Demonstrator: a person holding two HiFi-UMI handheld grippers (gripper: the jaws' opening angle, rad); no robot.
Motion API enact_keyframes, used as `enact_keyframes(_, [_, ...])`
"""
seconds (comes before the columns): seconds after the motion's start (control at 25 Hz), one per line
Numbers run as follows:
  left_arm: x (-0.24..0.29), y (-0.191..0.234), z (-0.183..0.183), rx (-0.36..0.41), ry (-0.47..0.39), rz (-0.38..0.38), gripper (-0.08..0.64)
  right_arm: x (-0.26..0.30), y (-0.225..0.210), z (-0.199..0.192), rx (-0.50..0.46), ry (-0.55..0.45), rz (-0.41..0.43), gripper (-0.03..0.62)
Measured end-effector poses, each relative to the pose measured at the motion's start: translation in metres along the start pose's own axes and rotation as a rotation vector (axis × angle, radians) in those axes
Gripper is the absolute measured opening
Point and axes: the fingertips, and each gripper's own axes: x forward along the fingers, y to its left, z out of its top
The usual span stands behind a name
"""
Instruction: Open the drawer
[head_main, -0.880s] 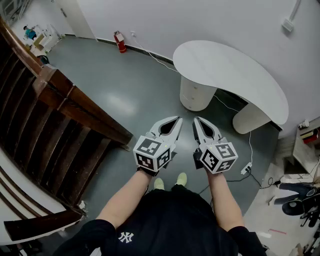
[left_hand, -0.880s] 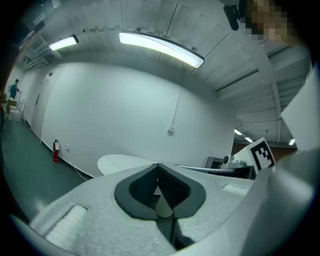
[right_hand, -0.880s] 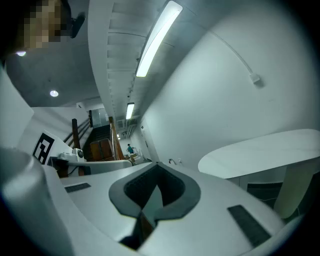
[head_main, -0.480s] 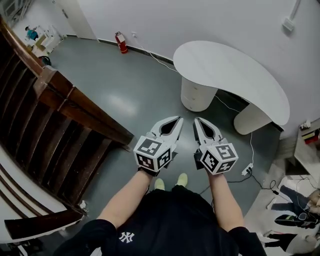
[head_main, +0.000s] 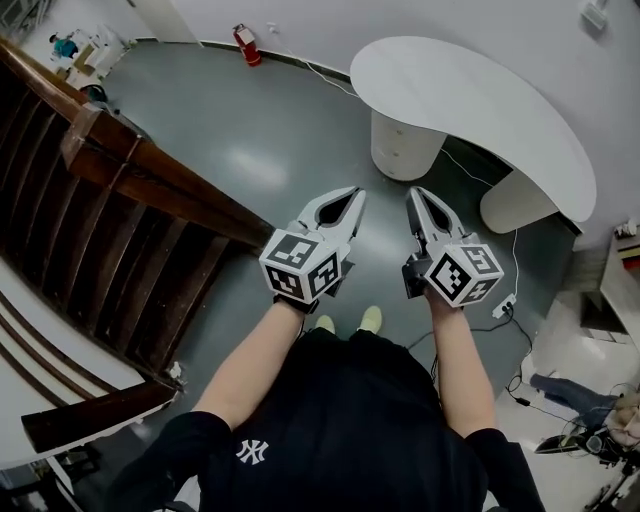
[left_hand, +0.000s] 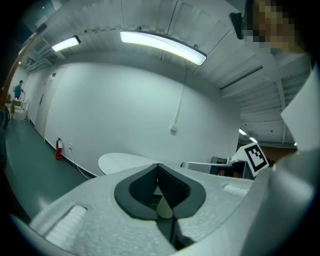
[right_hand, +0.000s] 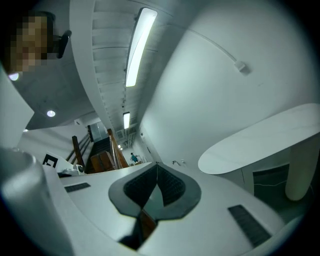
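Note:
A white kidney-shaped table (head_main: 470, 105) stands ahead by the wall. It rests on a round white pedestal (head_main: 404, 147) with faint drawer lines and a second pedestal (head_main: 514, 203). In the head view both grippers are held out side by side over the grey floor, short of the table. My left gripper (head_main: 356, 192) is shut with nothing in it; its tips meet in the left gripper view (left_hand: 158, 165), where the table (left_hand: 125, 162) lies far off. My right gripper (head_main: 414, 192) is shut and empty too, its tips (right_hand: 157, 164) aimed left of the table (right_hand: 260, 140).
A dark wooden stair railing (head_main: 150, 175) runs along the left. A red fire extinguisher (head_main: 244, 44) stands at the far wall. Cables and a power strip (head_main: 503, 305) lie on the floor at right, near a shelf (head_main: 622, 275) and a person's legs (head_main: 570, 392).
Both grippers sit higher in the head view and the table is closer and larger. The jaws have stayed shut.

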Motion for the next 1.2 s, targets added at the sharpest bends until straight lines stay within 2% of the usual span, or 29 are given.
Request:
enact_keyframes(0.24, [0.013,0.004,-0.008,0.004,0.001,0.038,0.009,-0.003,-0.039,-0.001,0.091,-0.008,-0.013,0.015])
enact_keyframes(0.52, [0.041,0.021,-0.013,0.008,-0.006,0.033,0.009,0.02,-0.071,-0.013,0.161,0.017,-0.021,0.017])
enact_keyframes(0.72, [0.078,0.049,-0.019,0.014,0.008,0.01,0.009,0.057,-0.092,-0.019,0.164,0.05,-0.049,0.017])
enact_keyframes(0.96, [0.137,0.098,-0.025,0.071,0.038,-0.02,0.009,0.123,-0.126,-0.028,0.12,0.077,-0.114,0.017])
enact_keyframes(1.2, [0.195,0.156,-0.048,0.075,0.08,-0.065,0.009,0.189,-0.172,-0.058,0.183,0.103,-0.173,0.018])
